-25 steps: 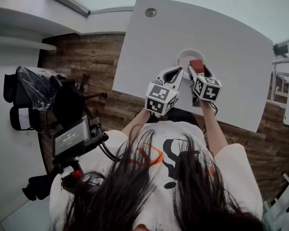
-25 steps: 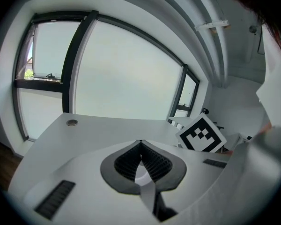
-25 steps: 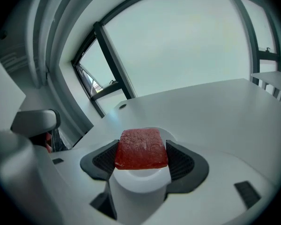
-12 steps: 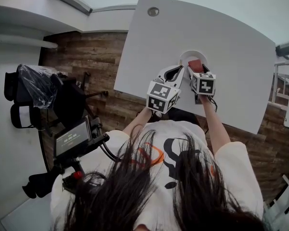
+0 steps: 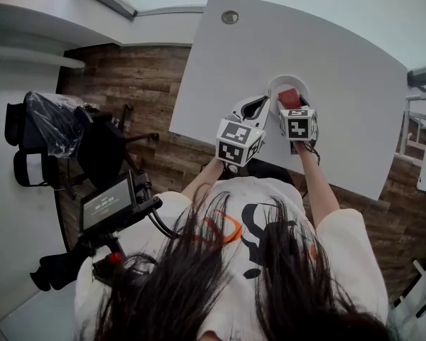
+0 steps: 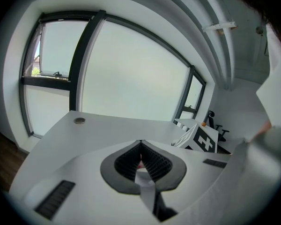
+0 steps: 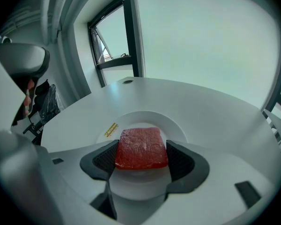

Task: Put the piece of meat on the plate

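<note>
Nearest, the right gripper (image 7: 143, 163) has its fingers (image 7: 107, 157) pressed against two opposite sides of the piece of meat (image 7: 141, 146), a flat red slab with squared edges. The slab sits in that grip directly over the white plate (image 7: 180, 128). A shadow lies close beneath it, but whether its underside already touches the plate cannot be told. The meat looks light and fairly firm, since it spans the gap without sagging. Its top face has a faint sheen, though, so it is probably a little slippery and would give under a hard pinch. A hold across its opposite sides, as now, with only moderate squeeze, seems the soundest. Just beside it, the left gripper (image 6: 140, 159) has its fingers drawn together on nothing and takes no part. Beyond the plate the white surface (image 7: 215, 109) runs out to a round grommet (image 7: 127, 81), and behind that stand the windows (image 7: 201, 41). Against the head view of a second ago little differs. The meat was already over the plate, the right gripper's marker cube (image 5: 298, 124) has swung to face the camera more squarely and sits slightly nearer the left gripper, and the left gripper keeps its place.
</note>
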